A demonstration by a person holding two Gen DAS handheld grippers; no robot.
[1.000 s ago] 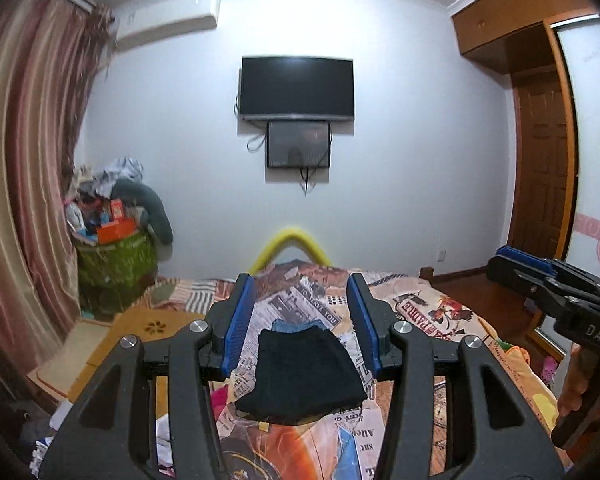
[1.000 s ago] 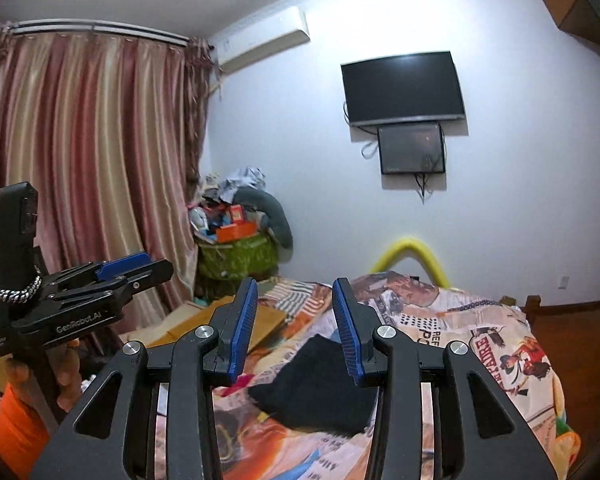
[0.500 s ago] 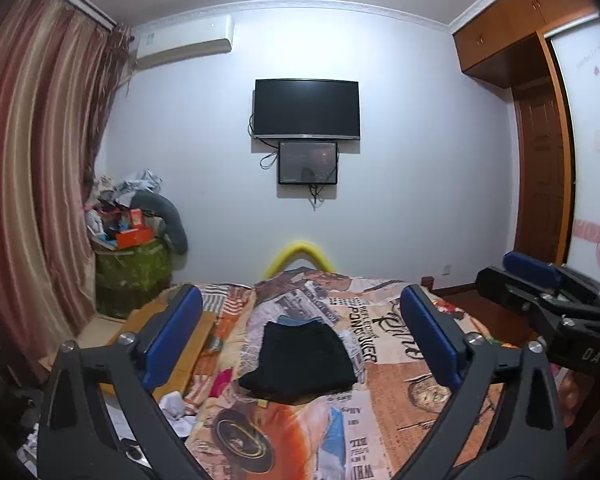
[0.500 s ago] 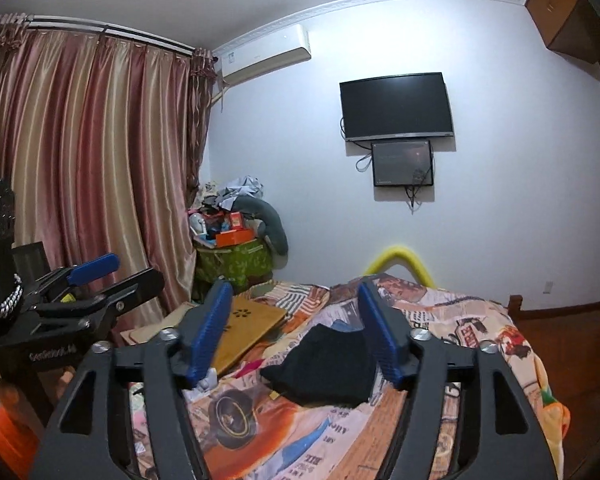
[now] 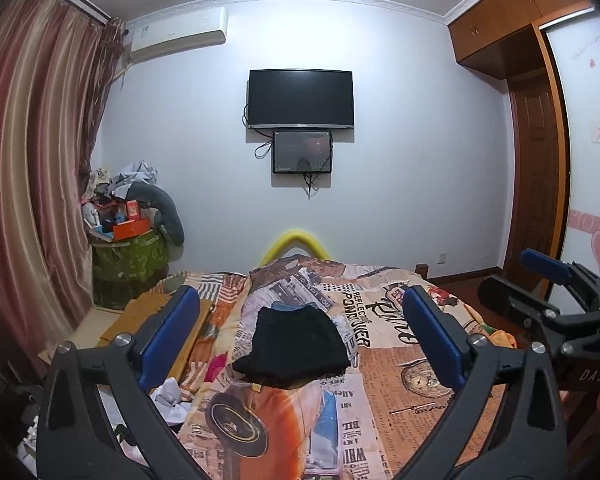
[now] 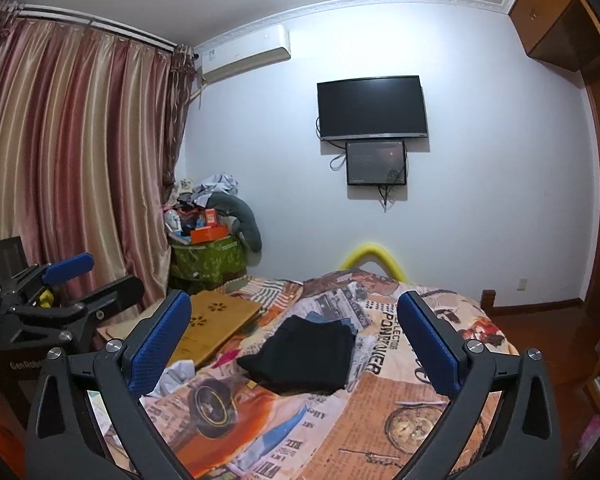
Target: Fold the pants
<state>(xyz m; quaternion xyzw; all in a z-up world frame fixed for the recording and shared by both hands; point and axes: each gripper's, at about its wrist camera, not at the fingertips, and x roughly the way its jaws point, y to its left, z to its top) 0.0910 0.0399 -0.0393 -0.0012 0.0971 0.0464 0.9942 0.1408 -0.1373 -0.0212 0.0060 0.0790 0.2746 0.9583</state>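
The black pants (image 5: 294,346) lie folded into a compact rectangle on the printed bedspread (image 5: 384,364), on top of a blue garment (image 5: 290,306) whose edge shows at the far side. They also show in the right wrist view (image 6: 306,354). My left gripper (image 5: 300,340) is open wide and empty, held above the bed's near end, apart from the pants. My right gripper (image 6: 296,346) is open wide and empty too, to the right of the left one. Each gripper shows at the edge of the other's view.
A wooden board (image 6: 212,326) and white crumpled paper (image 6: 176,376) lie at the bed's left edge. A green bin piled with clutter (image 5: 130,252) stands by the striped curtain (image 5: 28,184). A TV (image 5: 300,98) hangs on the far wall. A wooden wardrobe (image 5: 536,152) is on the right.
Both grippers have opened from nearly shut to wide open and pulled back and up from the bed. The folded pants have not moved.
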